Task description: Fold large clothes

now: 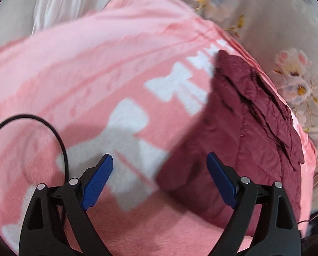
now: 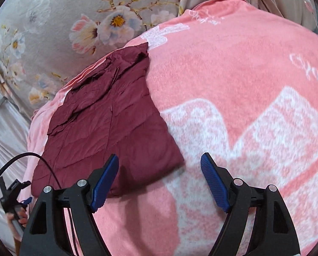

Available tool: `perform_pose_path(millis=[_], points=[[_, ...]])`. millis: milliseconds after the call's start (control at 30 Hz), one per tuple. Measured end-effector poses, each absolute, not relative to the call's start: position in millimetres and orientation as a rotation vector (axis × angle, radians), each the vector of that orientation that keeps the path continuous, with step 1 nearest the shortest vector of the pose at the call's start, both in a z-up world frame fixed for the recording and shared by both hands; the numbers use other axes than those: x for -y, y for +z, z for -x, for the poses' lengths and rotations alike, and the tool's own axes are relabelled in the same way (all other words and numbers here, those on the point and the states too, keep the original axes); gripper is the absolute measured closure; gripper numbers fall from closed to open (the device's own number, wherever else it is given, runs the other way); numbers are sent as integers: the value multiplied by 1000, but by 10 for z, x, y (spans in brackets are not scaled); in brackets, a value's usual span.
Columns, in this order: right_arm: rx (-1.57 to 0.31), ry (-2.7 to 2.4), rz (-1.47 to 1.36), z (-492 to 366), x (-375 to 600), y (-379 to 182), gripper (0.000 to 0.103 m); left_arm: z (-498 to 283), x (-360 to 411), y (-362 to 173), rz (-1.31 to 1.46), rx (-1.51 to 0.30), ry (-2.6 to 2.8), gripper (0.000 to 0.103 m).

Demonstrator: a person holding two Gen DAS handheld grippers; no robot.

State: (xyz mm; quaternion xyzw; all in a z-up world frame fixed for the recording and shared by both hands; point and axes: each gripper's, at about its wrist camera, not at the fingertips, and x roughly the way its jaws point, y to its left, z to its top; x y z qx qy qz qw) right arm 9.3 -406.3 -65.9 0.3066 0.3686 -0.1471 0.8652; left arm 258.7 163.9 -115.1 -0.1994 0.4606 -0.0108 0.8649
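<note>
A dark maroon quilted garment lies folded into a flat rectangle on a pink blanket with white patterns. It also shows in the right wrist view, near the blanket's left edge. My left gripper is open and empty, above the blanket, with the garment's near left corner between its fingers. My right gripper is open and empty, above the garment's near right corner. The left gripper also shows small at the lower left of the right wrist view.
A grey floral sheet lies past the pink blanket. White fabric is bunched at the far end in the left wrist view. A black cable loops beside the left gripper.
</note>
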Motion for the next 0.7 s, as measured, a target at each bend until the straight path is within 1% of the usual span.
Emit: perform_pose_path(millis=[167, 200, 233, 267, 300, 333, 367, 400, 433, 467, 500, 633, 700], points=[[-747, -265, -683, -139, 4020, -682, 25, -2556, -1588, -1119, 438, -966, -76, 17], [-746, -261, -686, -151, 4015, -687, 27, -2561, -1565, -1124, 444, -972, -93, 19], [-743, -257, -685, -166, 4004, -689, 31, -2569, -1539, -1128, 443, -978, -99, 22], [-740, -253, -680, -188, 3980, -683, 34, -2573, -1504, -1131, 438, -986, -109, 31], [-739, -245, -674, -209, 3956, -673, 44, -2571, -1481, -1127, 438, -994, -120, 39], [-741, -238, -667, -222, 3933, -666, 58, -2566, -1454, -1123, 439, -1000, -131, 44], [-746, -234, -652, -245, 3911, -651, 66, -2553, -1421, -1109, 438, -1006, -147, 55], [-754, -231, -629, -270, 3883, -625, 84, -2545, -1394, -1097, 433, -1008, -151, 67], [-757, -226, -611, -283, 3864, -595, 92, -2528, -1356, -1065, 421, -1007, -160, 73], [-748, -219, -601, -276, 3845, -541, 93, -2507, -1325, -1030, 410, -1003, -170, 86], [-732, -214, -594, -249, 3829, -479, 95, -2479, -1307, -990, 404, -994, -176, 94], [-664, -179, -519, -83, 3722, -125, 100, -2317, -1291, -708, 412, -927, -213, 99], [-632, -153, -450, 61, 3643, 107, 101, -2162, -1335, -477, 425, -881, -243, 102]])
